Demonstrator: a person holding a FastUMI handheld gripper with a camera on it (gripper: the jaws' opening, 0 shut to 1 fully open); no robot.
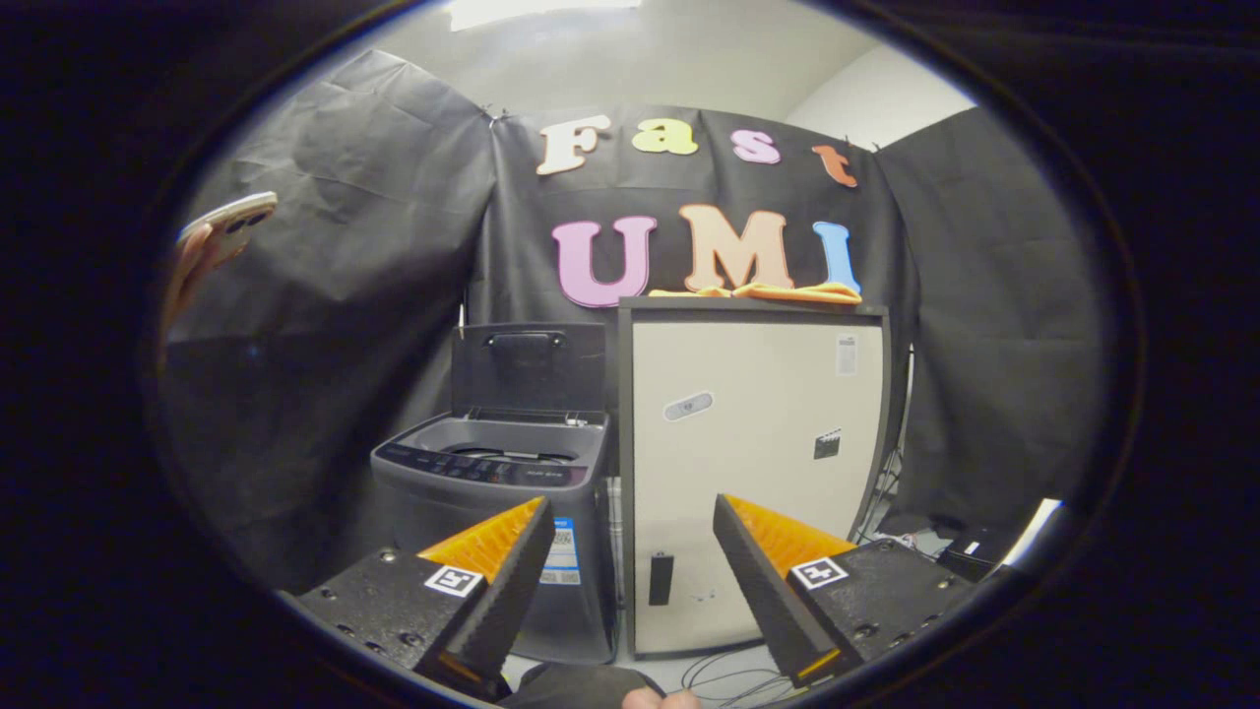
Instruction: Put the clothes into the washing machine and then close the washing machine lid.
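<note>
A tall pale cabinet (753,473) stands at 12 o'clock from the gripper (630,537), well beyond its fingers, with orange clothes (778,291) lying in a flat heap along its top edge. Just beside the cabinet, at about 11 o'clock, sits the grey top-loading washing machine (492,522), its lid (530,366) raised upright against the booth wall and the tub mouth exposed. The gripper is released, fingers spread wide with nothing between them, hovering low and well apart from both cabinet and machine. At about 9 o'clock, high up, a hand holds a phone (228,228). Loose cables (728,675) trail over the floor at the cabinet's foot.

By the look of it, no part of the task is done yet: the clothes lie on the cabinet and the lid is open. The chief risk is the reach. The clothes lie high and flat, so a shallow pinch may catch only one layer and let the rest slide off the far edge or drop down the narrow gap between cabinet and machine. Cloth carried across could snag on the upright lid or drape over the machine's rim, which would stop the lid from closing flush. The lid, leaning near vertical, could also fall shut early if knocked.
</note>
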